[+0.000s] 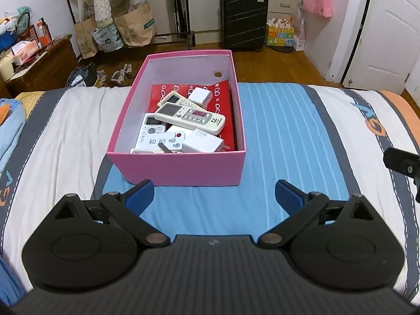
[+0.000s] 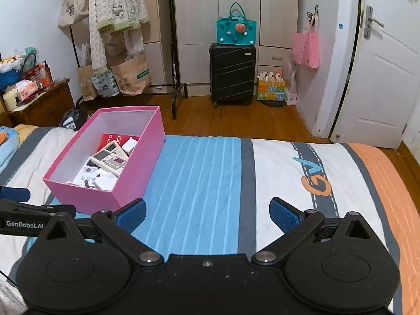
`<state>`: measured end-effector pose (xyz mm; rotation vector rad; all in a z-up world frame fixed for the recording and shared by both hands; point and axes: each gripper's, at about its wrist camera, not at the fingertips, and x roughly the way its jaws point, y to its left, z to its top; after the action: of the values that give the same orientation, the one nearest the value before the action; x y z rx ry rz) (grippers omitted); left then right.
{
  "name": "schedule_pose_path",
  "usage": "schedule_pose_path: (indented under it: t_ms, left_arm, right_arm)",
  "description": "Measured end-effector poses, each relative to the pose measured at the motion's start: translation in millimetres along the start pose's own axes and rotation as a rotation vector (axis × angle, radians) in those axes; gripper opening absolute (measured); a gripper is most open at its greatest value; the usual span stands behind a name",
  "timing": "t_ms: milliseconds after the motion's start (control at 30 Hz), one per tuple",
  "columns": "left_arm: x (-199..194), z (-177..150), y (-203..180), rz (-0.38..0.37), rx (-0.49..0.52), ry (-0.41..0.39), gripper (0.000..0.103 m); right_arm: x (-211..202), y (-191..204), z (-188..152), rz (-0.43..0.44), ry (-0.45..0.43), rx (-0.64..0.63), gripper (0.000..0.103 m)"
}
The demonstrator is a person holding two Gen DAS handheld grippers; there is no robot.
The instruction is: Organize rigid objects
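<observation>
A pink cardboard box (image 1: 183, 169) stands on the striped bed, holding several white remote controls (image 1: 189, 117), white chargers (image 1: 201, 140) and a red booklet (image 1: 225, 97). My left gripper (image 1: 214, 197) hovers just in front of the box's near wall, open, with nothing between its blue pads. In the right wrist view the same pink box (image 2: 89, 197) sits to the left. My right gripper (image 2: 207, 214) hangs open over the blue striped cover to the right of the box, holding nothing. Part of the left gripper (image 2: 31, 218) shows at that view's left edge.
The bed cover (image 2: 199, 183) spreads bare to the right of the box. Beyond the bed's far edge lie a wooden floor, a black suitcase (image 2: 232, 74), paper bags under a clothes rack (image 2: 131, 76) and a white door (image 2: 383, 78). A wooden nightstand (image 1: 39, 68) stands at the left.
</observation>
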<state>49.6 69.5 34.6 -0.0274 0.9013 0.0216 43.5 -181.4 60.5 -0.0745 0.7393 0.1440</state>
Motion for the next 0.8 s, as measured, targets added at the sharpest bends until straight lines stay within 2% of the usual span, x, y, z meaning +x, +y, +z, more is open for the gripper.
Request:
schedule_pose_path:
  t_ms: [133, 667, 800]
  left_arm:
    - [4.2, 0.7, 0.9, 0.01, -0.004, 0.016, 0.1]
    - [6.9, -0.7, 1.3, 0.02, 0.004, 0.03, 0.1]
    - [5.1, -2.8, -1.5, 0.053, 0.033, 0.01, 0.1]
  right_arm:
    - [1.5, 2.6, 0.1, -0.039, -0.003, -0.026, 0.101]
    - [1.9, 3.2, 0.3, -0.059, 0.006, -0.018, 0.101]
    - [1.3, 3.5, -0.3, -0.064, 0.005, -0.016, 0.101]
